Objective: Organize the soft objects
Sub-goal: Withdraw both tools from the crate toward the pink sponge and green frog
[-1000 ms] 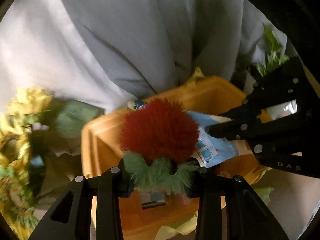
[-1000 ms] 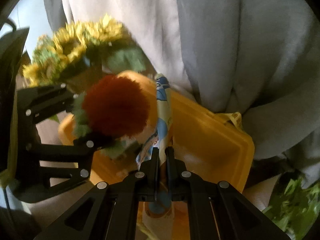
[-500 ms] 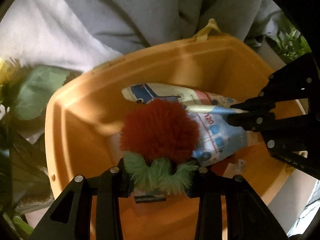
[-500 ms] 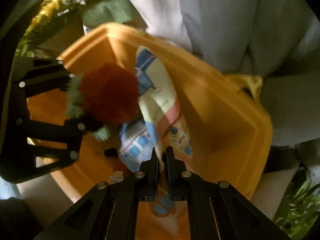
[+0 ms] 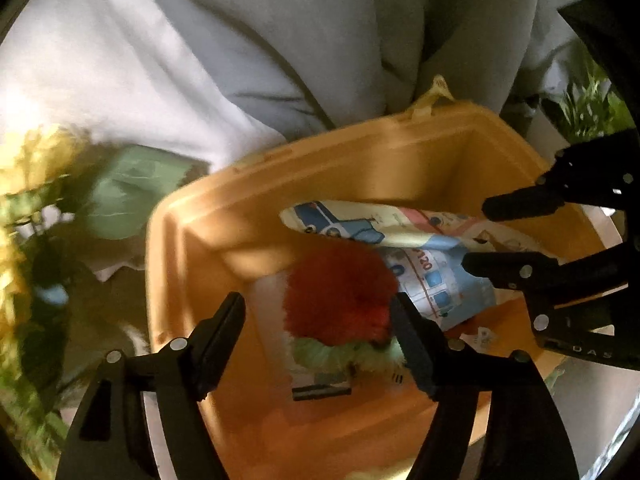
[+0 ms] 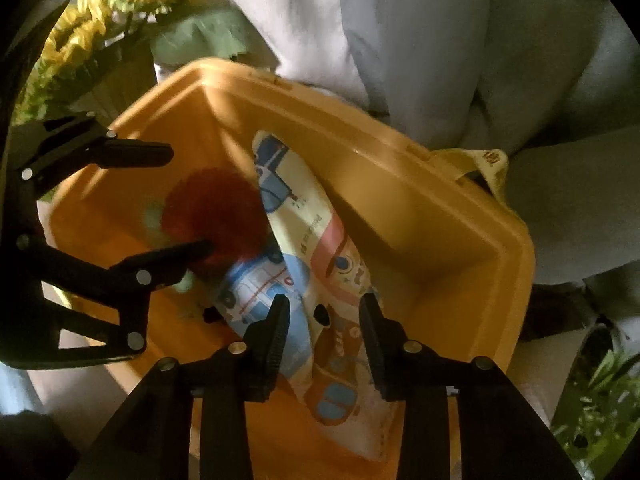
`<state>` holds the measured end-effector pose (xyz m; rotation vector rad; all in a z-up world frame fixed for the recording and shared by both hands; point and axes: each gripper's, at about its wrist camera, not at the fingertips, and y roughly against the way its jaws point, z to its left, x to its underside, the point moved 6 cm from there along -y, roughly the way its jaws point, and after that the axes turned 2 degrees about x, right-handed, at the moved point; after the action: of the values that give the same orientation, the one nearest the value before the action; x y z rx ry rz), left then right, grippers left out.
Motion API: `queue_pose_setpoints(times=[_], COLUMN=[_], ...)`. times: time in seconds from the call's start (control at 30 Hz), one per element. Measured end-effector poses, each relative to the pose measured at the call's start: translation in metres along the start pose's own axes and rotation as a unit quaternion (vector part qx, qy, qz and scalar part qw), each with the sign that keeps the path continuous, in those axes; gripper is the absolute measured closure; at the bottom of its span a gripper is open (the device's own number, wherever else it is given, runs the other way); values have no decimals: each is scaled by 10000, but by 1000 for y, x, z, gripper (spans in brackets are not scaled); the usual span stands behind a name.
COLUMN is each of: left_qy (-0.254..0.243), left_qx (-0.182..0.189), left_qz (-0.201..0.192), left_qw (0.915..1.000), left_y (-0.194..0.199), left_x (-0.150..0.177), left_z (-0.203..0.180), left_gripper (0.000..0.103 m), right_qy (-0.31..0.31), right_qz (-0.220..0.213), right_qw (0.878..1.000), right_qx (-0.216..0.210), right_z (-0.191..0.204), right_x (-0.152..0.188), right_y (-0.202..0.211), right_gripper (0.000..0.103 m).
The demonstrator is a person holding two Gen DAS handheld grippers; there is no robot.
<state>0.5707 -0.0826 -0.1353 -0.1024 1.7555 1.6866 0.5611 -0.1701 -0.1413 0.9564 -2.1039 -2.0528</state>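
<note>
A fuzzy red plush with a green ruff (image 5: 340,300) lies inside the yellow plastic bin (image 5: 360,148); it also shows in the right wrist view (image 6: 212,216). A printed cloth with vehicle pictures (image 6: 304,280) lies in the bin (image 6: 460,208) beside the plush, and shows in the left wrist view (image 5: 400,236). My left gripper (image 5: 320,308) is open above the plush, with its right finger against it. My right gripper (image 6: 324,306) is open over the cloth. Each gripper appears in the other's view: the right (image 5: 476,236) and the left (image 6: 188,200).
Yellow artificial flowers with green leaves (image 5: 24,184) stand left of the bin, also seen in the right wrist view (image 6: 100,12). Grey-white draped fabric (image 5: 280,40) hangs behind the bin. Green foliage (image 6: 600,400) sits at the right.
Both grippers opened: the left let go of the red plush and the right let go of the printed cloth. Both objects now lie in the yellow bin.
</note>
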Motion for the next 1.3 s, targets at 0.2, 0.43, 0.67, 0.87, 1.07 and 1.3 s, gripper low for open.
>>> queue_pose_setpoints(times=[0.2,0.43,0.67,0.87,1.07,1.3], left_qy=[126,257,217,399,702,913], left_qx=[-323,-460,-891,-962,-895,-685], left_qz=[-390,-858,-1707,-2090,-2194,-2146], left_qw=[9986,9949,9811,9724,9690,9700], left_y=[35,84,138,165,175,172], left_x=[0,4,24,50,77,105], left_z=[7,3,-5,-15,-25,-40], left_gripper=[27,26,19,17,16,16], right_qy=[-291,-602,-1020,-1252,-1556,-1899], right_qz=[-397,-980,-1761,-2297,-2765,-2982], right_qw=[9985,9918,9734,9546,9316,9184], right_qx=[248,557,1054,1424,1773,1773], right_z=[-1,5,9,18,25,28], right_x=[12,11,30,58,91,123], right_y=[29,70,122,156,180,184], right_gripper=[60,60,51,35,25,20])
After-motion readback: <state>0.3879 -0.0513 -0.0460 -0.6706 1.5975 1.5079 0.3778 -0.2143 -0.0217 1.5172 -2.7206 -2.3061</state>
